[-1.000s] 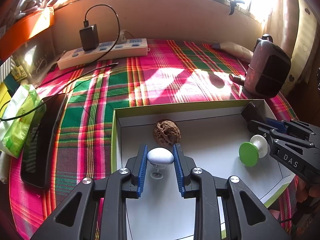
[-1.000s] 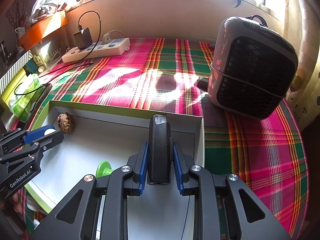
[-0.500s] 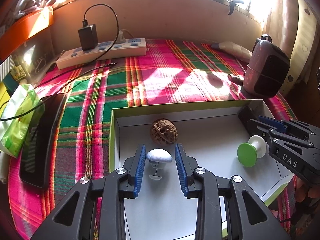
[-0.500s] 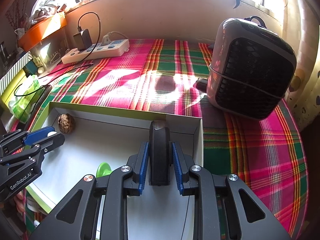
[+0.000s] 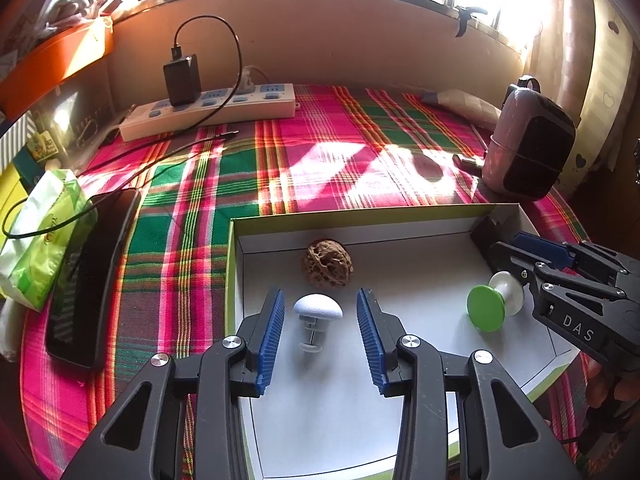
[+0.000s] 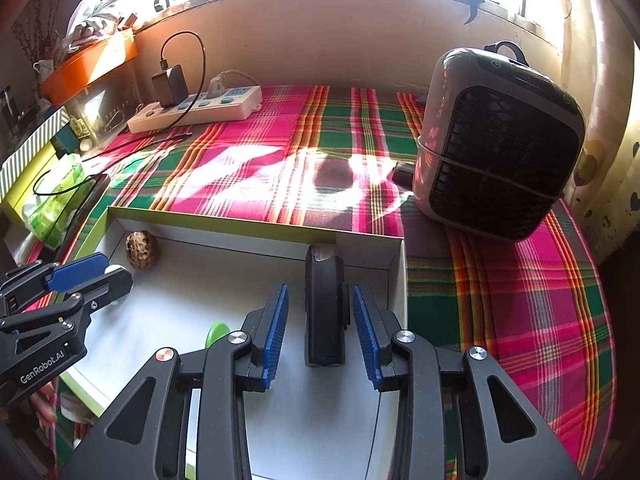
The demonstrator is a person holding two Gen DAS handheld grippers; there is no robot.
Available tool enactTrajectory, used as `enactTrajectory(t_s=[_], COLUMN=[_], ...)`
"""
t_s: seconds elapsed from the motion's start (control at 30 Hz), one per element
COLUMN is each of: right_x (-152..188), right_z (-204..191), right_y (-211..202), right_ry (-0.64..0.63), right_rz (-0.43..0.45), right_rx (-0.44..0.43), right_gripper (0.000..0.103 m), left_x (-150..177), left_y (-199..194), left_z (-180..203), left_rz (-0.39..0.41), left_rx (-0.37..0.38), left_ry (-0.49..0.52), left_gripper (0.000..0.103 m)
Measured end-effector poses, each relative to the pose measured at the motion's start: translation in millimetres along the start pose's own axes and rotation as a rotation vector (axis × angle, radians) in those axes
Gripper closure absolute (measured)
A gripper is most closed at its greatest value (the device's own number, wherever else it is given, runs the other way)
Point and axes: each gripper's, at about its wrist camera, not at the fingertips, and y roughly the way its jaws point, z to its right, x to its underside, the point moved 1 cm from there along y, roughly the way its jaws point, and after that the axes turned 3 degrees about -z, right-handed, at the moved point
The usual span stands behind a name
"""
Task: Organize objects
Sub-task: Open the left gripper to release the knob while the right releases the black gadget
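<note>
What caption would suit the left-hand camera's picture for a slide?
Left gripper, jaws just opened, straddles a white mushroom-shaped knob set down in the shallow box beside a walnut.

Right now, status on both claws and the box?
Left claw just opened, white knob free. Right claw just opened off black device. Both in box. Nothing blocking.

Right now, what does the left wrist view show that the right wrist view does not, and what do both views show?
Only the left wrist view shows the white mushroom-shaped knob whole, free between the left gripper, whose jaws have just been opening. Only the right wrist view shows the whole black device, loose between the right gripper, also just opened. Both show the walnut, box, power strip and heater.
</note>
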Motion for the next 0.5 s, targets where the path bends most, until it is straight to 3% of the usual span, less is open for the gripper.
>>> enactTrajectory(t_s=[0.5], right_x=[10], right_z=[-3], right_y=[-20], right_ry=[0.008], right_rz=[0.032], right_rx=[0.006], right_gripper=[0.063], left_x=[11], left_y=[-31], left_z=[6], left_rz=[0.046], left_rx=[-0.016], left_ry=[0.008], left_gripper=[0.067])
